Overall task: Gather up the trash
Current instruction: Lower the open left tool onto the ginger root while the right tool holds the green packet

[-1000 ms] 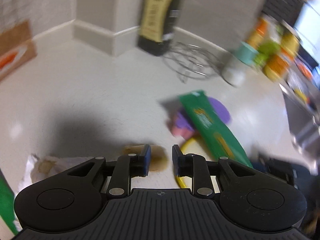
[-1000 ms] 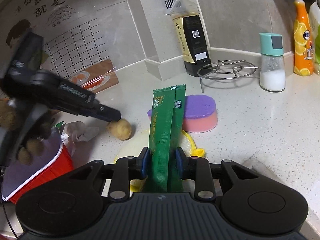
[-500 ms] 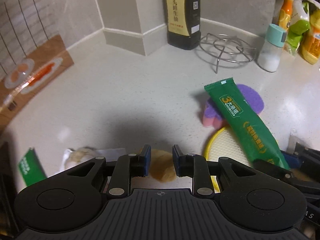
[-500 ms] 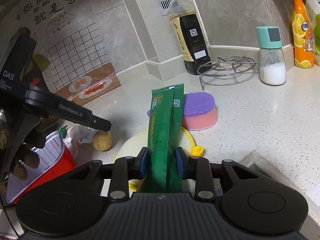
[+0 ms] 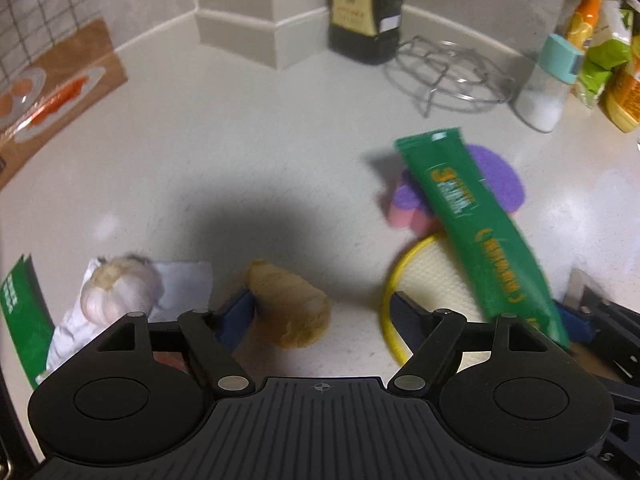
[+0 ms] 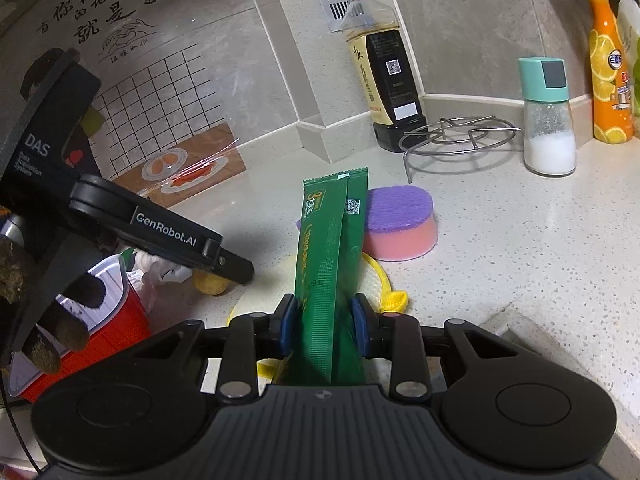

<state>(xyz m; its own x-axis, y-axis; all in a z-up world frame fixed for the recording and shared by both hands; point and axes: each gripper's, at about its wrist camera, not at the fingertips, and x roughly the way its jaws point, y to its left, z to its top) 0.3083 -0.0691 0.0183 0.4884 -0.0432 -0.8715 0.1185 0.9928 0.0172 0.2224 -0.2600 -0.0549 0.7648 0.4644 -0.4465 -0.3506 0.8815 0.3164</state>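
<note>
now ginger piece (image 5: 290, 306) between opening left gripper (image 5: 324, 312)

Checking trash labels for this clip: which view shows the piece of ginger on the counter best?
The left wrist view: the ginger piece lies whole and close between the opening jaws of the left hand-held gripper. The right wrist view shows only a sliver of it, behind that gripper's finger.

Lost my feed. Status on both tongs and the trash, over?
Left tongs opening over ginger, not gripped. Right tongs shut on green packet. Garlic beside ginger; nothing blocking.
</note>
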